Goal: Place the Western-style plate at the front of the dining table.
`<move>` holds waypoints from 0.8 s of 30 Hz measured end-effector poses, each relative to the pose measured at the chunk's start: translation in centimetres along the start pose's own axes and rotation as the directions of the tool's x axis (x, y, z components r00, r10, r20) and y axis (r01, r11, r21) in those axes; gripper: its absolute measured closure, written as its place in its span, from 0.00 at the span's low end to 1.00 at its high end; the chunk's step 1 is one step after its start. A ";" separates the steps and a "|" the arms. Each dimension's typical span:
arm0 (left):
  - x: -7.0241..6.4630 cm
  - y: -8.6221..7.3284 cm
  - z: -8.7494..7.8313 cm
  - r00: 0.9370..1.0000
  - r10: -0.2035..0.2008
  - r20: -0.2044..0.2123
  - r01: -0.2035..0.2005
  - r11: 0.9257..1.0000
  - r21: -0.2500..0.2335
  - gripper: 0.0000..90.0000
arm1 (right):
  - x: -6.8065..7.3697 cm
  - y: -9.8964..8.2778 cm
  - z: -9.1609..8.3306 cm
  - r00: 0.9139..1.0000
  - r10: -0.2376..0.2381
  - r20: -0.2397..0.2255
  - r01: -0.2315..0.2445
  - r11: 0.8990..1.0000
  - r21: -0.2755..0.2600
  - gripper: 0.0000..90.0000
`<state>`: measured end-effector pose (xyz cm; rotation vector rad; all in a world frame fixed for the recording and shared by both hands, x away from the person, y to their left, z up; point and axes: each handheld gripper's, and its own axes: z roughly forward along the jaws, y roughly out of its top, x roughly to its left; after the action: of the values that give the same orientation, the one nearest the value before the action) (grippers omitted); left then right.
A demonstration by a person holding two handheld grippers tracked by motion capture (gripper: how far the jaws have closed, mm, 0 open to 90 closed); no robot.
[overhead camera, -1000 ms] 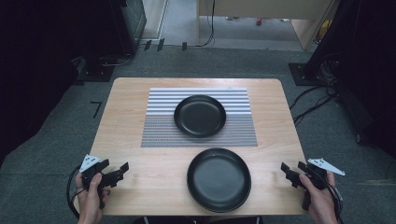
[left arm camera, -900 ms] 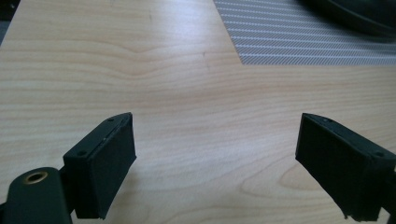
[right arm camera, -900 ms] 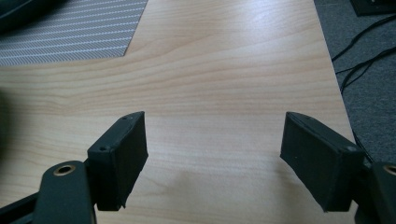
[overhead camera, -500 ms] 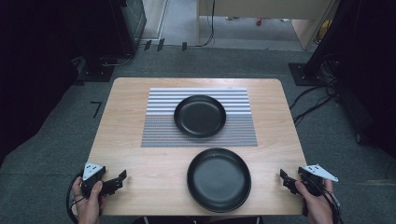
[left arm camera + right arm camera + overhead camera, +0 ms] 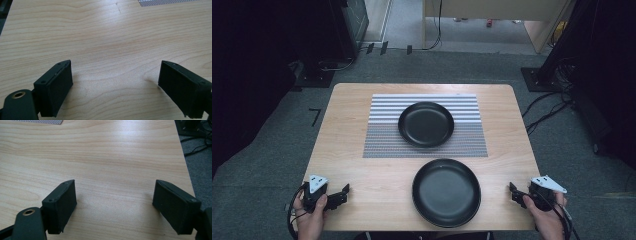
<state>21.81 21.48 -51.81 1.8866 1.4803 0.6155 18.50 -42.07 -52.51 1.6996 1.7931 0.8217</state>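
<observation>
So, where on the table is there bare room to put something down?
Bare wood lies left of the near plate, between it and the left gripper, and right of it, toward the right gripper. Strips are also free on either side of the mat. The middle is crowded: the far plate sits on the mat.

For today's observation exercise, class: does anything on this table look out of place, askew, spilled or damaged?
Nothing stands out. Two black plates sit upright and empty: one on the striped placemat, the other on bare wood nearer the person. The mat lies square to the table. Both grippers, left and right, are open at the near corners.
</observation>
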 end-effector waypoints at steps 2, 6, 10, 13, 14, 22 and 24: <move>0.1 0.0 0.0 1.000 -0.007 -0.002 0.007 1.000 -0.002 0.13 | 0.0 0.0 0.0 1.000 -0.002 -0.001 0.002 1.000 0.000 0.20; 0.0 -0.1 0.0 1.000 0.006 -0.019 -0.006 1.000 0.005 0.13 | 0.0 0.0 0.0 1.000 -0.006 -0.006 0.006 1.000 0.003 0.19; -0.1 0.0 0.0 0.999 0.018 -0.028 -0.017 1.000 0.011 0.13 | 0.1 0.0 0.1 1.000 -0.008 -0.009 0.008 1.000 0.005 0.17; -0.1 0.0 0.0 0.999 0.017 -0.029 -0.017 1.000 0.012 0.13 | 0.1 0.0 0.1 1.000 -0.011 -0.011 0.011 1.000 0.006 0.17; -0.1 0.0 0.0 0.999 0.017 -0.030 -0.016 1.000 0.012 0.13 | 0.1 0.0 0.1 1.000 -0.012 -0.012 0.012 1.000 0.007 0.16; 0.0 0.0 0.1 0.999 0.007 -0.039 -0.007 1.000 0.014 0.11 | 0.1 0.0 0.1 1.000 -0.013 -0.015 0.013 1.000 0.009 0.15; 0.0 0.0 0.1 0.999 0.007 -0.040 -0.006 1.000 0.014 0.11 | 0.1 0.0 0.1 1.000 -0.014 -0.015 0.014 1.000 0.009 0.15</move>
<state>21.85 21.44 -51.86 1.9005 1.5078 0.6506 18.58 -41.98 -52.54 1.6883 1.8192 0.8235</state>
